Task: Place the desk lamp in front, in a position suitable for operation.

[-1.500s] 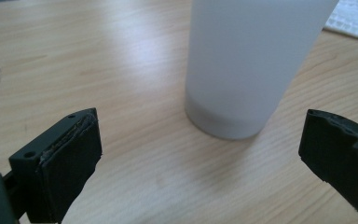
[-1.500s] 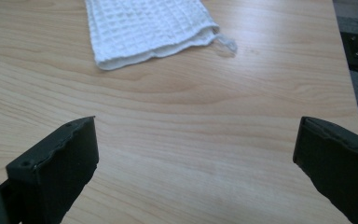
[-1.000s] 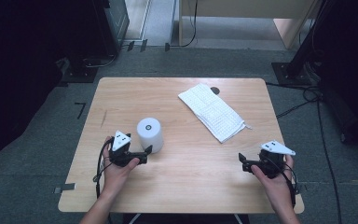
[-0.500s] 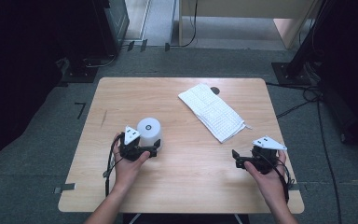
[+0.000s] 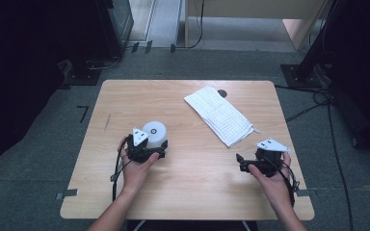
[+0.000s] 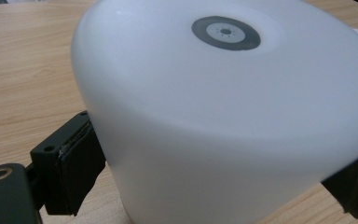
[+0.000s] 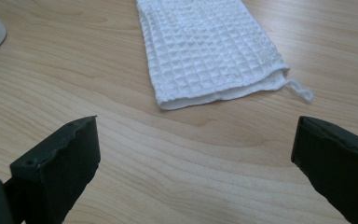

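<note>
Now white cylinder (image 6: pixel 223 116) sits between left hand-held gripper (image 5: pixel 149 153) jaws — touching

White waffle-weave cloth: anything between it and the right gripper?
Nothing visible. In the right gripper view, bare wooden table runs from the open right gripper to the white waffle-weave cloth. The white plastic cylinder sits off at the left gripper.

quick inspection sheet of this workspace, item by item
surface: wooden table, bare near the person
job's things: white cylinder upright, between the left gripper jaws
clutter: white waffle towel lying flat; small dark disc at its far end
grippers: left around the cylinder, contact unclear; right gripper open, above bare wood
cables: one trails from each gripper; more on the floor
surroundings: grey floor, dark stands
</note>
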A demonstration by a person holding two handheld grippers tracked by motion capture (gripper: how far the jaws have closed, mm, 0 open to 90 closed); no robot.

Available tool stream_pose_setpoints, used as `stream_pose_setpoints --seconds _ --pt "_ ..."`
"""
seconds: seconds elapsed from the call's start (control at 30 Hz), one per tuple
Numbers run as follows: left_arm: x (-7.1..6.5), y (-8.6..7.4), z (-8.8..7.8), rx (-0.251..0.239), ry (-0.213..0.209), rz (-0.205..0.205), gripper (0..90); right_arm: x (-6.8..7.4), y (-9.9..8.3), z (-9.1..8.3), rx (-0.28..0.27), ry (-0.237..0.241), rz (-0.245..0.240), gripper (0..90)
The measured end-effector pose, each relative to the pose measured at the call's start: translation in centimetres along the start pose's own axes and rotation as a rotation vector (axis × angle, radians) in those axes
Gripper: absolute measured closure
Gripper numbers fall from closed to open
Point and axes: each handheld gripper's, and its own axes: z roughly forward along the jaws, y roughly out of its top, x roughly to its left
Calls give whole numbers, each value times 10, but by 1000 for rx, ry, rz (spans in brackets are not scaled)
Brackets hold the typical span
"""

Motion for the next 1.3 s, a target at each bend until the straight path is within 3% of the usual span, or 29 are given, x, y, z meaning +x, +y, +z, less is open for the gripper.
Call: stream_pose_setpoints --seconds 0.2,0.37,0.53,0.57,0.73,0.77,0.83,1.07,1.17,1.23,1.27,1.3 --pt "-1 2 -3 2 0 41 79 4 7 8 -7 7 -4 36" --pt "-3 1 -9 4 -52 53 82 6 20 25 -26 -2 -23 119" --pt "-8 1 -20 -13 -90 89 82 2 32 47 -48 -42 -40 233" --pt "-10 0 -24 -19 -109 90 82 -2 36 58 -38 -35 -33 248" --pt "-17 -5 -30 -25 -142 116 82 -7 38 77 -32 -36 24 335" --pt "-18 -5 -31 -25 -146 123 82 -7 38 87 -8 -67 35 334" --pt "-22 -9 -32 -29 -160 138 82 -8 36 98 25 -81 36 335" --pt "-25 -14 -34 -23 -176 151 82 -5 29 118 53 -95 29 400" --pt "-26 -15 -35 -26 -183 152 82 -5 27 120 50 -106 22 457" --pt "-26 -15 -35 -24 -186 155 82 -6 26 120 51 -85 30 587" --pt "-26 -16 -35 -24 -188 156 82 -5 26 118 56 -59 27 723" --pt "-26 -16 -35 -24 -188 156 82 -5 26 118 56 -59 27 723"
